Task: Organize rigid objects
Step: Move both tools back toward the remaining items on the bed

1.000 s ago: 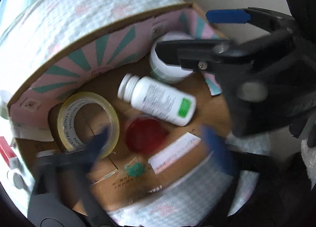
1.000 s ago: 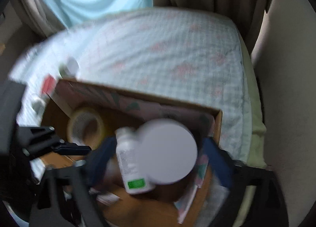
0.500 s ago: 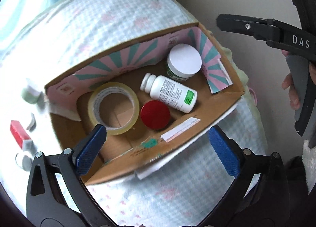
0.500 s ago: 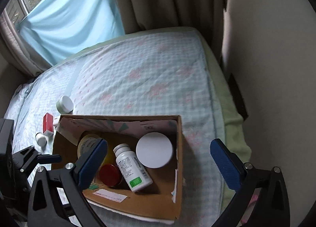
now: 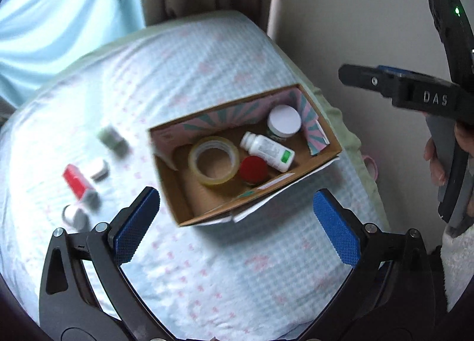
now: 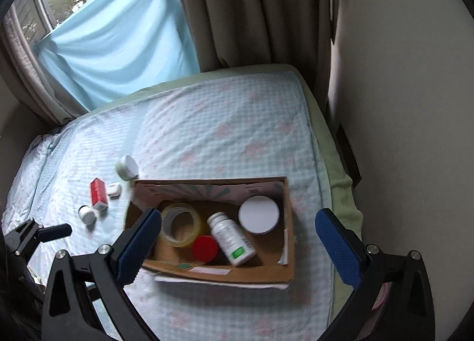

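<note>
A: Claw states?

B: Left claw (image 5: pixel 237 222) spread wide, nothing between its blue pads, hanging above the bed (image 5: pixel 225 275) just in front of the cardboard box (image 5: pixel 323 160). Right claw (image 6: pixel 240 243) likewise gaping and empty, above the same box.

A: Box contents?

B: Roll of clear tape (image 6: pixel 180 225) lying flat at the left; red-lidded jar (image 6: pixel 205 247) just beside it; white pill bottle (image 6: pixel 232 240) on its side with a green label patch; white-lidded jar (image 6: pixel 258 214) upright in the far right corner.

A: Items outside the box?

B: Four on the bed, left of the box: a small green jar (image 6: pixel 126 167) with a white lid, near the box's far left corner; a red-and-white carton (image 6: pixel 98 194); a small white case (image 6: pixel 114 190) touching or just beside it; a small white bottle (image 6: pixel 86 214) nearest the camera. Left-wrist view is motion-blurred there.
</note>
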A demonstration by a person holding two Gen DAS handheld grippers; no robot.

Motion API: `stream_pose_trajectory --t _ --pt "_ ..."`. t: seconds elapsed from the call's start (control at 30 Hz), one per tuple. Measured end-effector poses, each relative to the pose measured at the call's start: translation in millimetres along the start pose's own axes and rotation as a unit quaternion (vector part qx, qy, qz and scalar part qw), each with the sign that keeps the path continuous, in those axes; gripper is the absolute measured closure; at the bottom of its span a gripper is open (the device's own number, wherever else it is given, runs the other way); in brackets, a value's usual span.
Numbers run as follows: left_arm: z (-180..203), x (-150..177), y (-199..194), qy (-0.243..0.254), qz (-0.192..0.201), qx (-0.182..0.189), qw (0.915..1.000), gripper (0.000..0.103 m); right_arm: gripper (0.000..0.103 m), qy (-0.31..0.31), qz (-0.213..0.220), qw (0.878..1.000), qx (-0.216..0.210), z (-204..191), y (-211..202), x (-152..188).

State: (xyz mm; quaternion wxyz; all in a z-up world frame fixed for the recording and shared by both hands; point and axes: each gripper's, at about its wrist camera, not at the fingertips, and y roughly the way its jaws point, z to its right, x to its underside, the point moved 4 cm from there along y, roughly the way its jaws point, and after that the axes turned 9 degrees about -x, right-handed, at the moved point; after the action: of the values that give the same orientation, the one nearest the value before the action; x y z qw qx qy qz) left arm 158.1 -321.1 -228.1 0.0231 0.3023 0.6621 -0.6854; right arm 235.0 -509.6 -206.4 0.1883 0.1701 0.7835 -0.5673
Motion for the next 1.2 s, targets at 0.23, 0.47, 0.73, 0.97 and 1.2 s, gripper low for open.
stream_pose_trajectory --t 0.23,0.47,0.73,0.97,1.2 --pt "-53 27 -50 -0.043 0.018 -0.029 0.9985 0.0 0.0 -0.036 0.005 0.999 0.0 -58 -22 6" --pt "-118 76 -72 -0.096 0.02 -0.059 0.9934 0.0 0.0 -0.078 -0.006 0.997 -0.003 -114 -23 22" --pt "-203 124 -82 -0.182 0.024 -0.099 0.978 0.0 0.0 -0.107 -0.032 0.994 -0.013 -181 -2 29" --pt "-271 156 -78 -0.252 0.021 -0.124 0.9595 0.0 0.0 -0.146 -0.054 0.987 -0.04 -253 33 21" --pt "-328 178 -47 -0.303 0.015 -0.128 0.9443 0.0 0.0 -0.18 -0.084 0.977 -0.071 -319 93 10"
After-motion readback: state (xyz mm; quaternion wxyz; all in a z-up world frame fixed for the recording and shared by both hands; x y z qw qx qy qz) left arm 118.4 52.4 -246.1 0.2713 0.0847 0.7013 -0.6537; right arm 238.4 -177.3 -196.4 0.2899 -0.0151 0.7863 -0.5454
